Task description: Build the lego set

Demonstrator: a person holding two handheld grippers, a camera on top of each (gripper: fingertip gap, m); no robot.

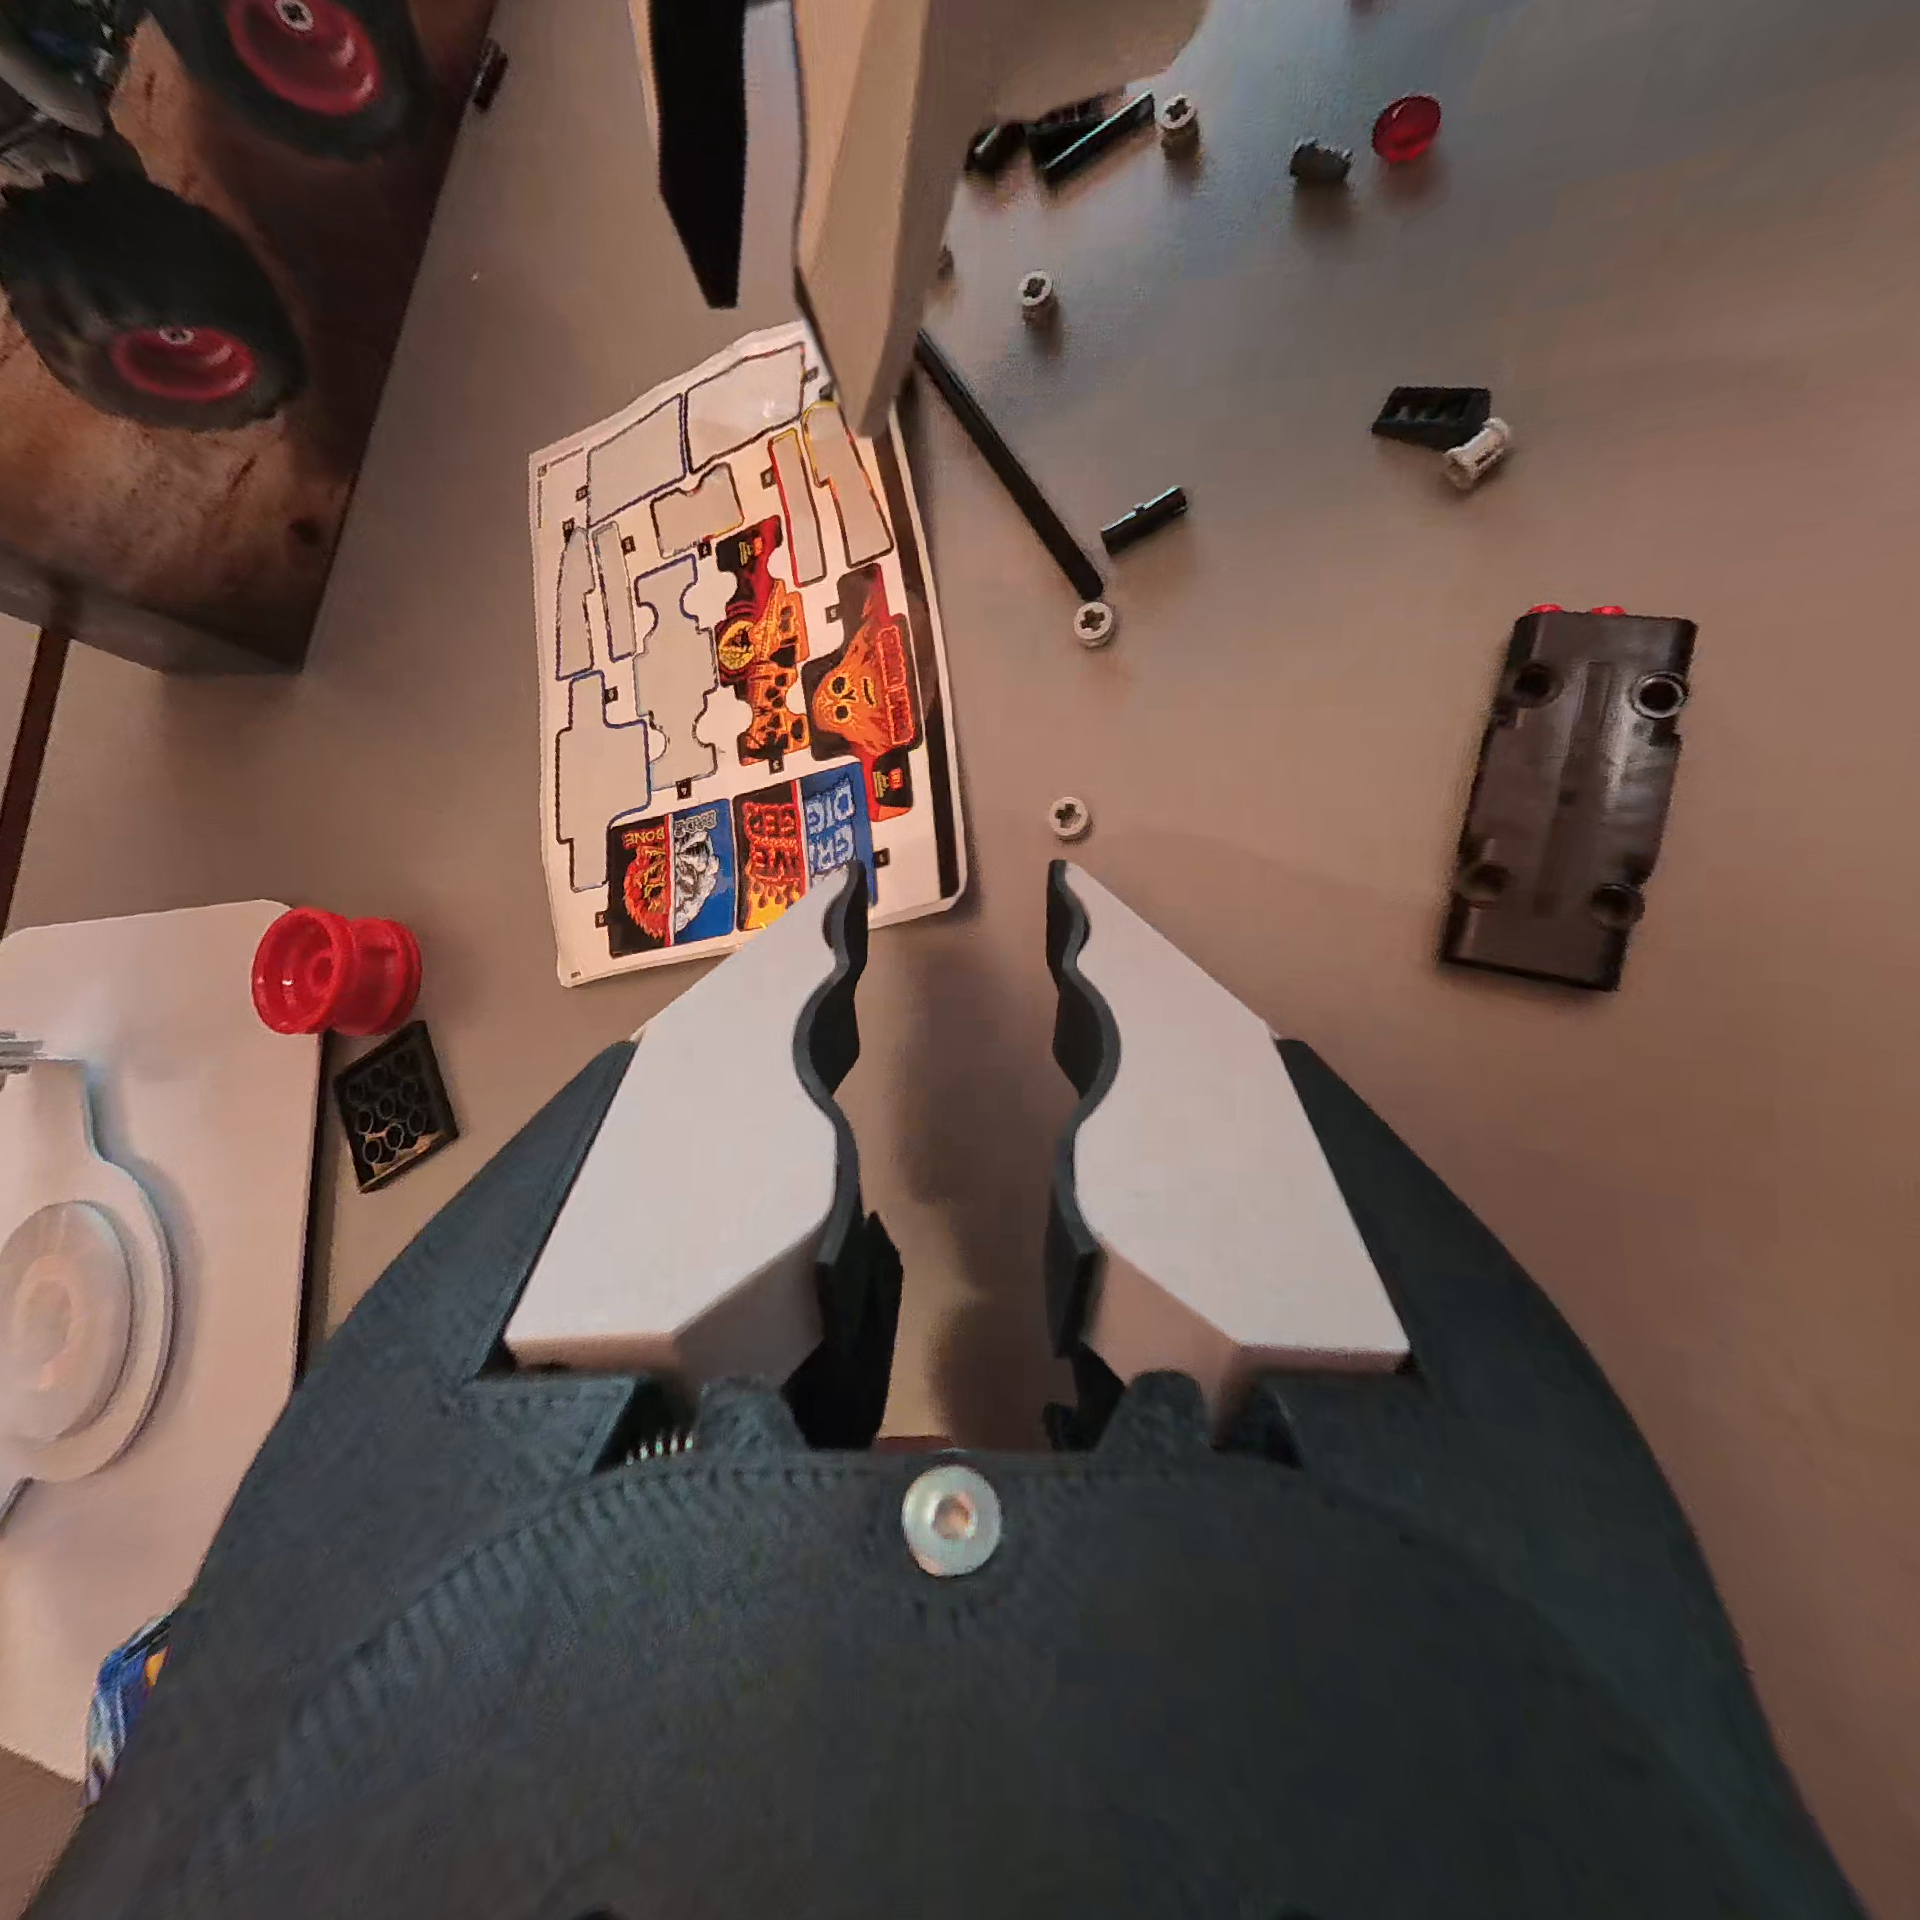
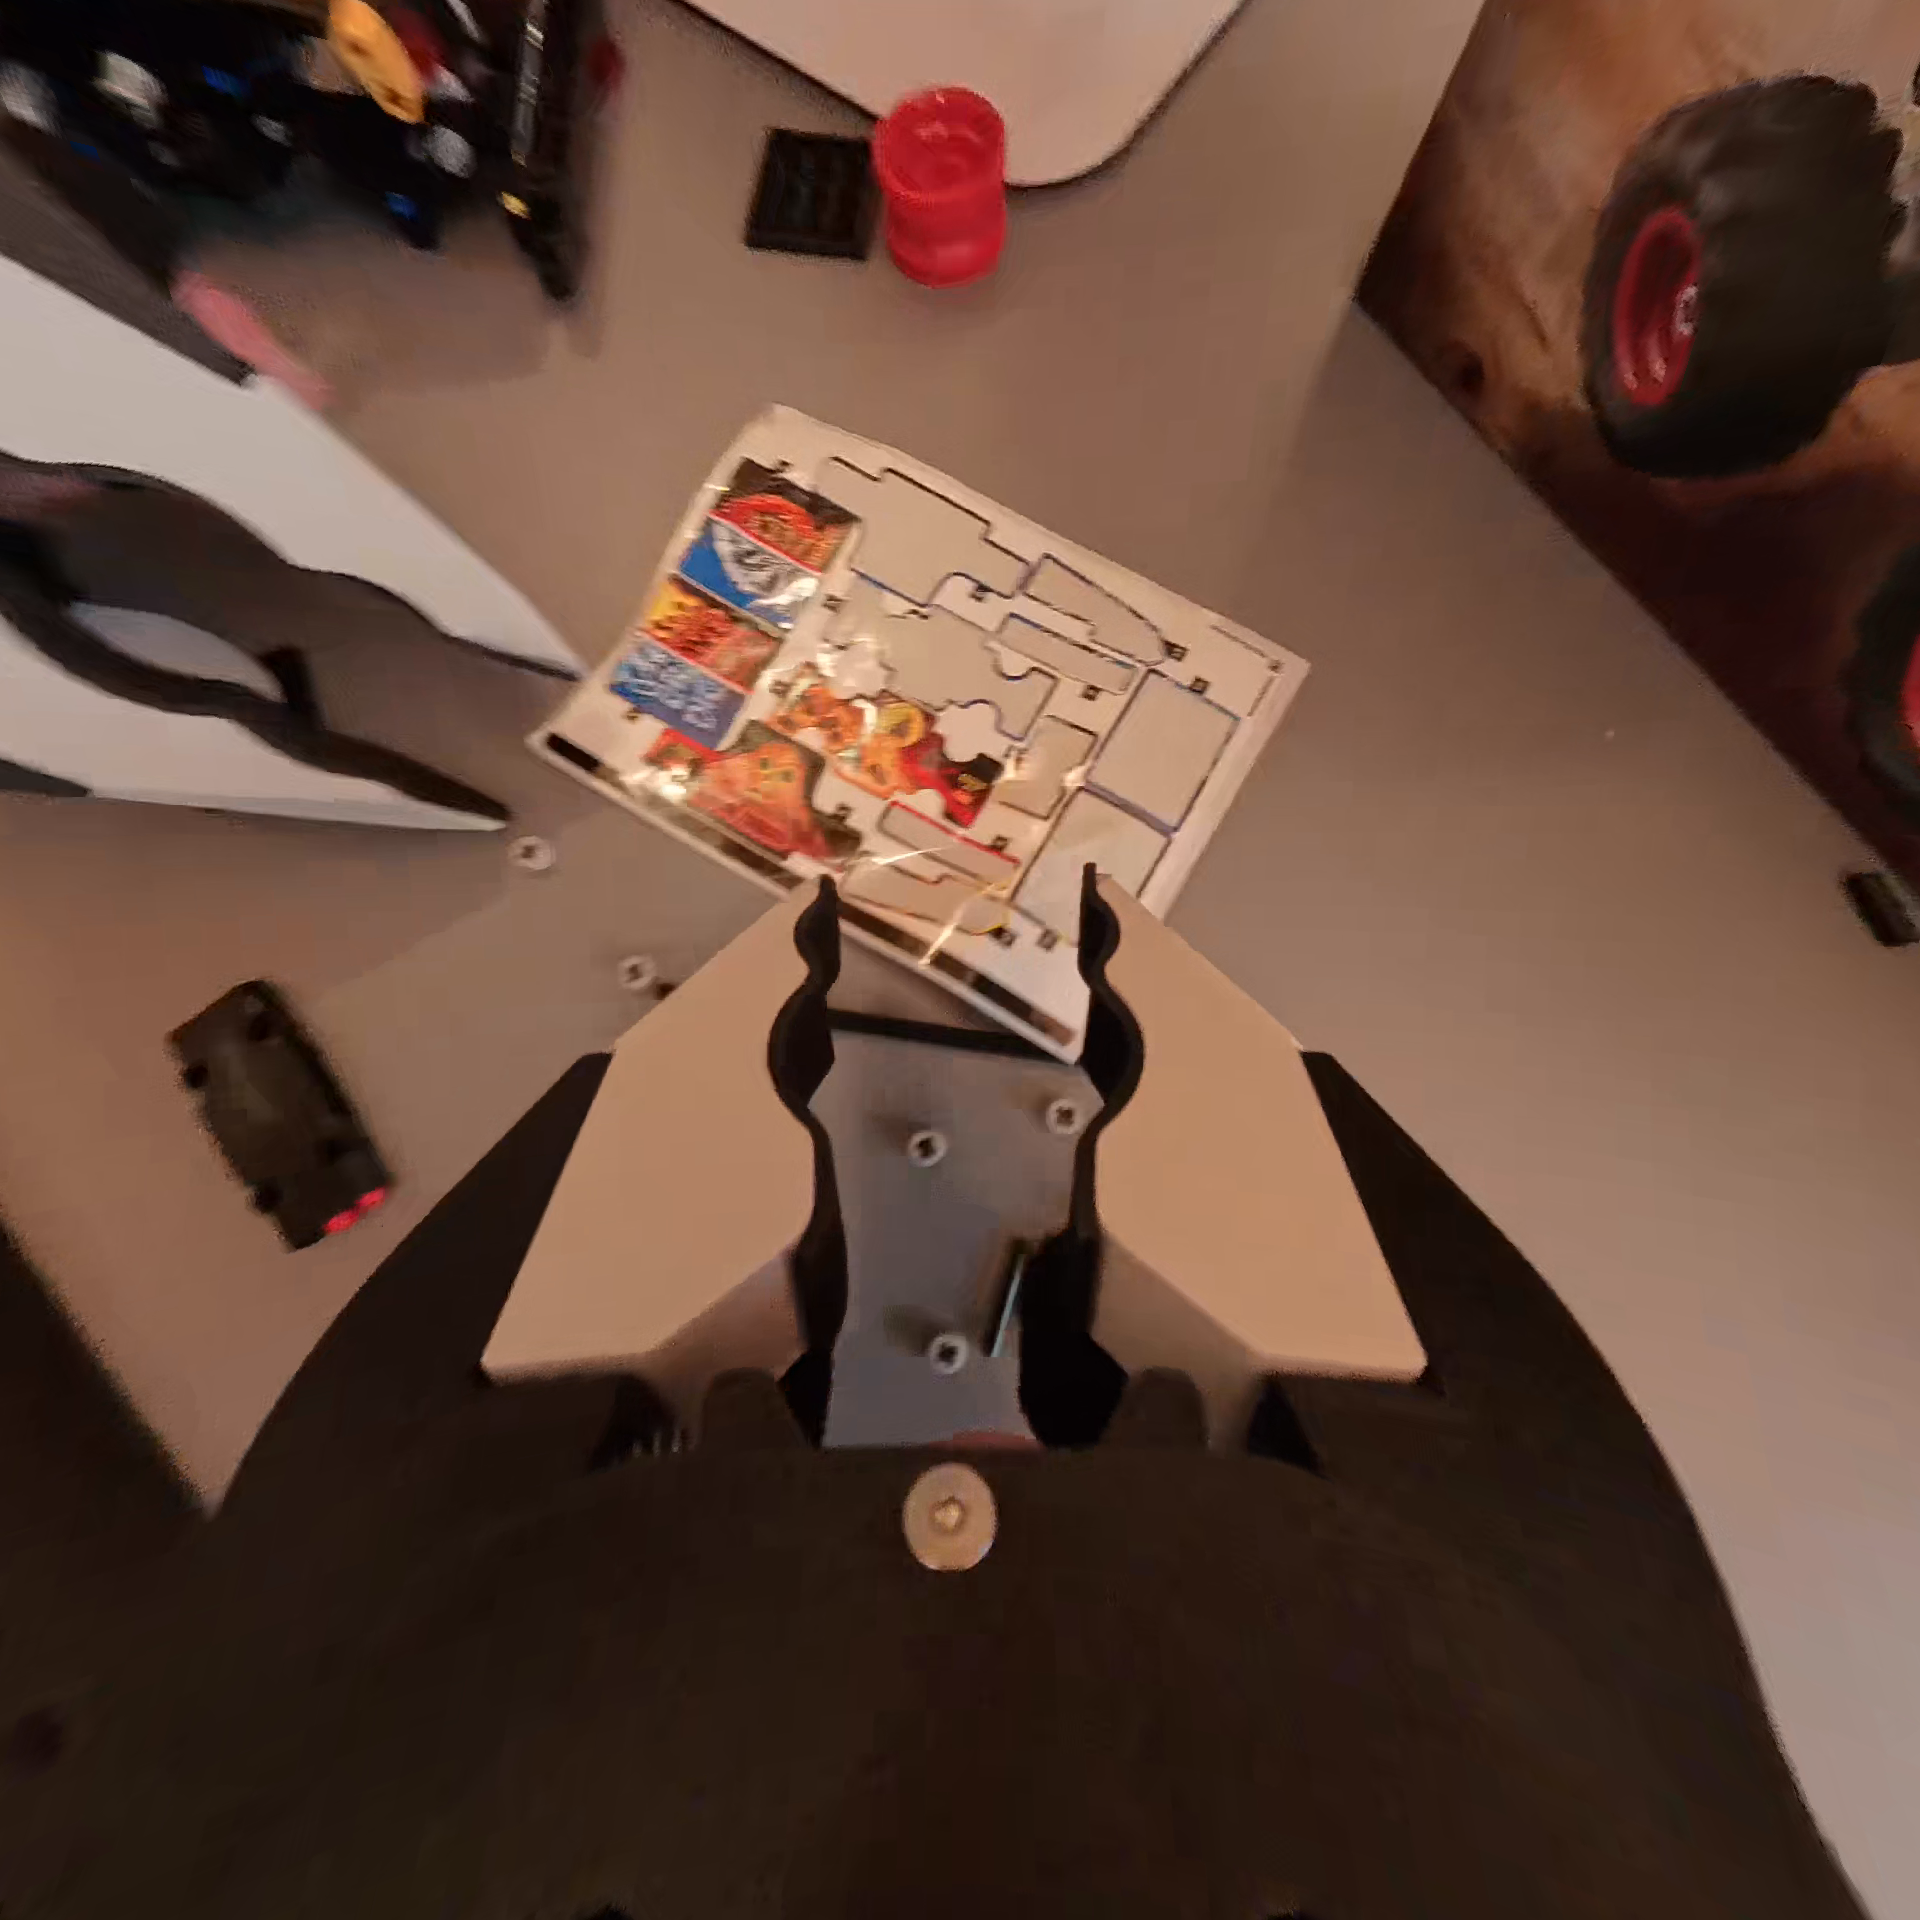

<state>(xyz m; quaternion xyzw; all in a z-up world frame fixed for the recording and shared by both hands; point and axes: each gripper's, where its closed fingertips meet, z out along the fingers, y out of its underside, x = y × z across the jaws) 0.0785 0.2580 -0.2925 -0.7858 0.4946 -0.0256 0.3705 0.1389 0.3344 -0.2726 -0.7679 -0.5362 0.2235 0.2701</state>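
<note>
My left gripper (image 1: pixel 956 883) is open and empty, held over the grey table just right of the sticker sheet (image 1: pixel 727 665). A small grey bush (image 1: pixel 1068 818) lies just beyond its right fingertip. My right gripper (image 2: pixel 956 894) is open and empty above the near corner of the sticker sheet (image 2: pixel 935 707); it also shows at the top of the left wrist view (image 1: pixel 795 353). A black axle (image 1: pixel 1008 468), a black pin (image 1: pixel 1143 516), a black block with red studs (image 1: pixel 1569 790), a red wheel hub (image 1: pixel 332 971) and a square black plate (image 1: pixel 395 1101) lie loose.
The set's box (image 1: pixel 156 312) with truck wheels pictured stands at the far left. A white sheet (image 1: pixel 156 1143) lies at the left edge. More small parts, including a red round piece (image 1: pixel 1405 127), are scattered at the far right. A partly built dark model (image 2: pixel 312 104) shows blurred. It is some 6 centimetres from my right tips to the black pin (image 1: pixel 1143 516). My left tips are roughly 12 centimetres from the red wheel hub (image 1: pixel 332 971). Look for it in the right wrist view (image 2: pixel 906 175) too. Between my left fingertips and the square black plate (image 1: pixel 395 1101) there is roughly 15 centimetres.
</note>
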